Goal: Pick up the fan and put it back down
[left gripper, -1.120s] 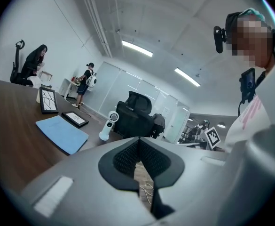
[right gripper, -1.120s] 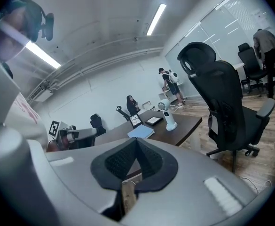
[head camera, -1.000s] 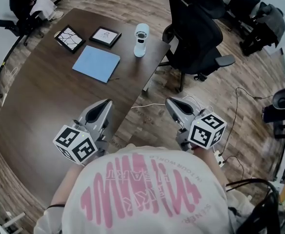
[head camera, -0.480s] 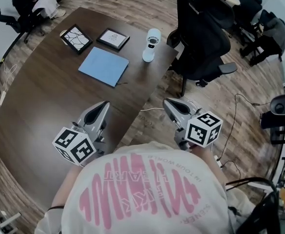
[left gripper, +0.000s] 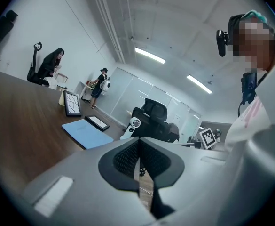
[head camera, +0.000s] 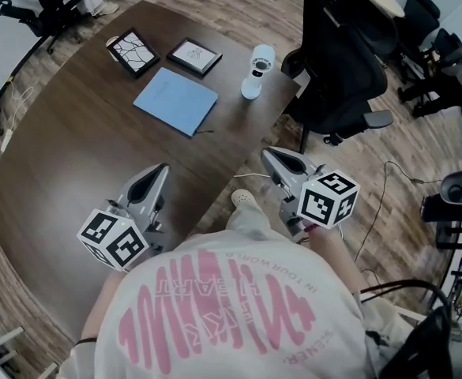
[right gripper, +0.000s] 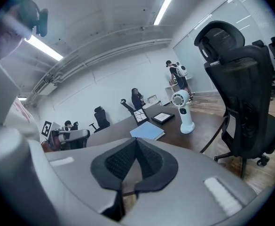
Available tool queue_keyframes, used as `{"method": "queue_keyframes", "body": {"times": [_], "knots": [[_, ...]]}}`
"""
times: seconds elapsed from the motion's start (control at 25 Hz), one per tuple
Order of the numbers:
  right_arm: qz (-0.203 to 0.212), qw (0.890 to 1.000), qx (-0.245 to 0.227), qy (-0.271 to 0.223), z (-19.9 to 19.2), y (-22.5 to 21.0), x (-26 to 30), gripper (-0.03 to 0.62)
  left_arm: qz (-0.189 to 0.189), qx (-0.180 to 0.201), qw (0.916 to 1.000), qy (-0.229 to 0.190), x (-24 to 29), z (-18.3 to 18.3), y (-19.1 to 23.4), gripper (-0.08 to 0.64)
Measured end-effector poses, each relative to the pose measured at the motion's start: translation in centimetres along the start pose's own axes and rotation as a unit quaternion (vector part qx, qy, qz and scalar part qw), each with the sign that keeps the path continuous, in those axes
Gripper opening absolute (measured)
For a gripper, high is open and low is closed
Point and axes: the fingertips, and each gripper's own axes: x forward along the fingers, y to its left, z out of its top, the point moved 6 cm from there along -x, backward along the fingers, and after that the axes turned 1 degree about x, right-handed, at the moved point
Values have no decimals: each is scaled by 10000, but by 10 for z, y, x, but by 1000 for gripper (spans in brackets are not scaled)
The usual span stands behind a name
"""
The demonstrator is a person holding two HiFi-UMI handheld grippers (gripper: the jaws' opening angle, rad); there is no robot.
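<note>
Dark brown wood fills most of the head view: a long curved wooden table [head camera: 73, 148] on a plank floor [head camera: 373, 172]. A person in a white shirt with pink print [head camera: 223, 314] stands at its near edge and holds a grey two-jaw gripper in each hand.

The left gripper [head camera: 158, 170] hovers over the table's near edge, its black-and-white marker cube [head camera: 112, 239] at the rear. Its black ribbed fingers [left gripper: 125, 157] are pressed together, with nothing between them. The right gripper [head camera: 268, 155] hangs over the floor just off the table's right edge. Its fingers [right gripper: 118, 161] are also closed on each other and carry nothing.

The white handheld fan with a round head [head camera: 257, 72] stands upright on its base near the table's far right edge. It is at 12 o'clock from the right gripper and between 1 and 2 o'clock from the left gripper, well apart from both and touched by neither.

A flat light-blue folder [head camera: 175, 99] lies at 8 o'clock from the fan. Two black-framed pictures are beyond it: one with a cracked line pattern [head camera: 133, 51] at about 11 o'clock from the folder, and one with a white mat [head camera: 194, 55] at about 12 o'clock. A black high-backed office chair [head camera: 345, 69] stands on the floor at 3 o'clock from the fan.
</note>
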Motion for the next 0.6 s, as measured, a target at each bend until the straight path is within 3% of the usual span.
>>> {"method": "queue_keyframes", "body": {"times": [0.2,0.6], "knots": [[340,9994,64,29,14,-11,29,6,689,-27,9972,-282,-16,5,10,20],[508,9960,-283,673,30,-54,57,6,1453,-476,9870,-503,-2,-5,9,19]]}}
